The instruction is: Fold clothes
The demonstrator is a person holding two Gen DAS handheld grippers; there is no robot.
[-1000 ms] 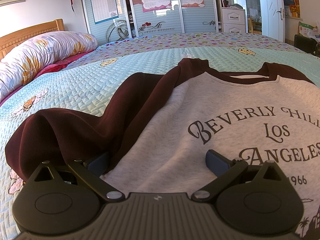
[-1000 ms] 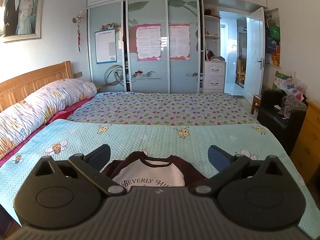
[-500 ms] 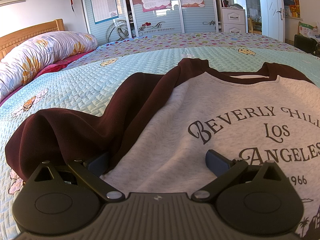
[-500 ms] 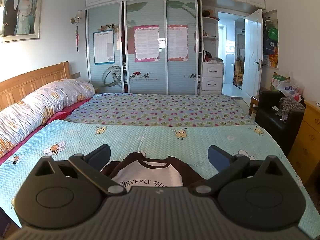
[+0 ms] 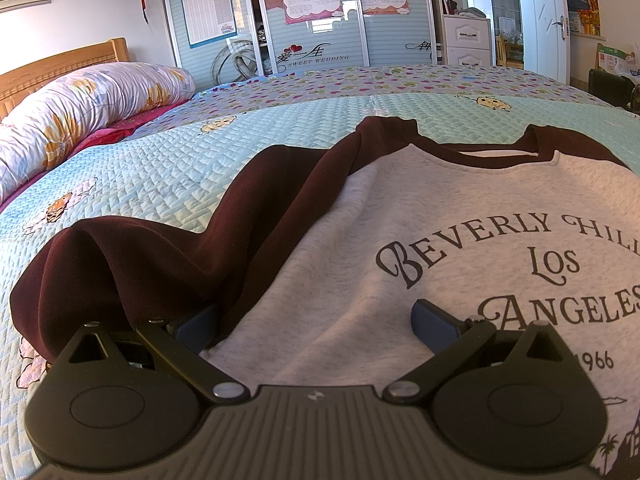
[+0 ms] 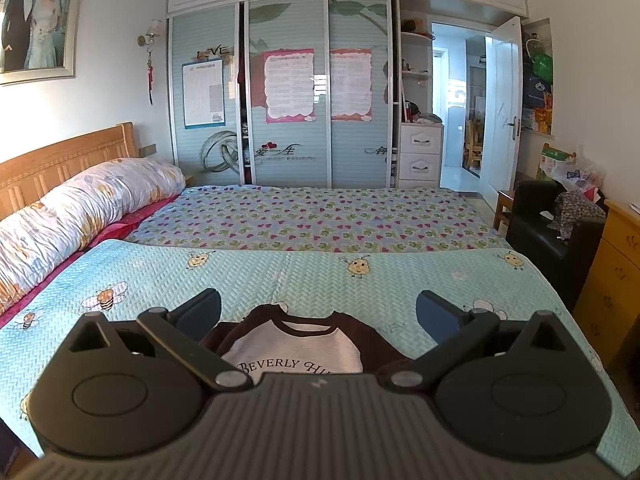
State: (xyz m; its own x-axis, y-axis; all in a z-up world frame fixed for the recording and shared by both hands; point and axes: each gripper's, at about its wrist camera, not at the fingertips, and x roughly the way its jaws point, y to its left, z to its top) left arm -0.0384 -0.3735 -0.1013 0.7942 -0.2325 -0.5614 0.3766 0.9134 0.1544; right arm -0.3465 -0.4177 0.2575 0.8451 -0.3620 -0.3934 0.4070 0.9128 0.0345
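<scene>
Left wrist view: the left gripper point(image 5: 314, 318) sits low over the sweatshirt point(image 5: 440, 248), jaws spread wide and holding nothing. Its left finger lies at the seam where the maroon sleeve point(image 5: 168, 248) meets the grey body; its right finger rests over the grey front beside the printed lettering. Contact between the fingers and the cloth cannot be confirmed. The sweatshirt lies front up on the light green quilt point(image 5: 160, 168), collar pointing away from the camera. The sleeve is bunched and rumpled, not laid flat.

Right wrist view: the right gripper point(image 6: 318, 314) is held well above the bed, jaws wide apart and empty. The sweatshirt point(image 6: 296, 344) shows between and below its fingers, only the collar and upper chest visible above the gripper body. It lies on the quilt point(image 6: 280, 276) near the closer edge of the bed. A rolled floral duvet point(image 6: 80, 208) lies along the wooden headboard point(image 6: 60, 160) at left. Sliding wardrobe doors point(image 6: 288, 92) stand beyond the bed.
</scene>
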